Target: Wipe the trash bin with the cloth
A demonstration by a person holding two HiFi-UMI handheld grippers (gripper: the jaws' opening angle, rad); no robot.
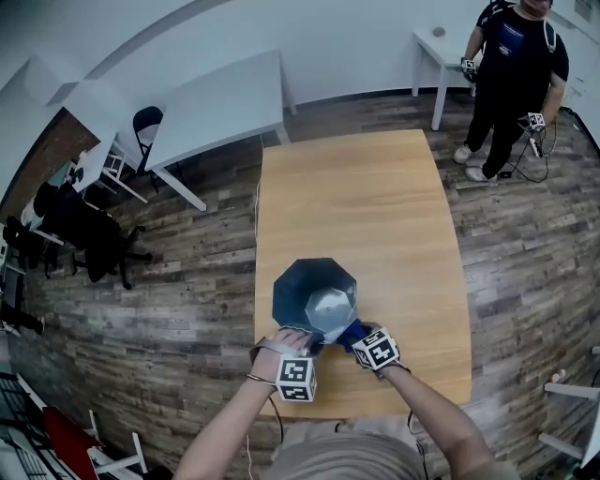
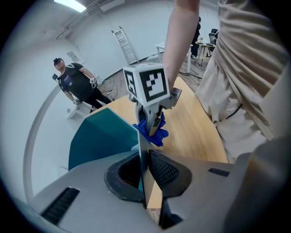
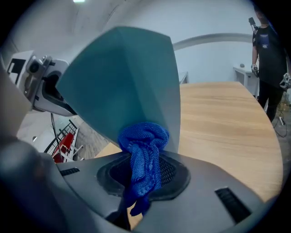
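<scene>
So the teal faceted plastic trash bin [image 1: 314, 295] is parked near the front edge of the light wooden desk [image 1: 375, 197], its thin wall edge pinched tight by the left gripper [image 2: 144, 173], while a bunched blue knit cloth [image 3: 144, 152] is clamped in the right gripper [image 3: 143, 177] right up against the bin's outer side, with open desktop stretching away beyond.

A white-walled room with plank flooring was recorded.
A light wooden table [image 1: 375, 216] was set on dark wood-plank flooring [image 1: 187, 281]. A white table [image 1: 220, 103] and a black chair [image 1: 145, 122] were placed near the white wall [image 1: 328, 37]. A ladder [image 2: 127, 43] was seen by the far wall, and a ceiling light [image 2: 70, 4] was lit.
</scene>
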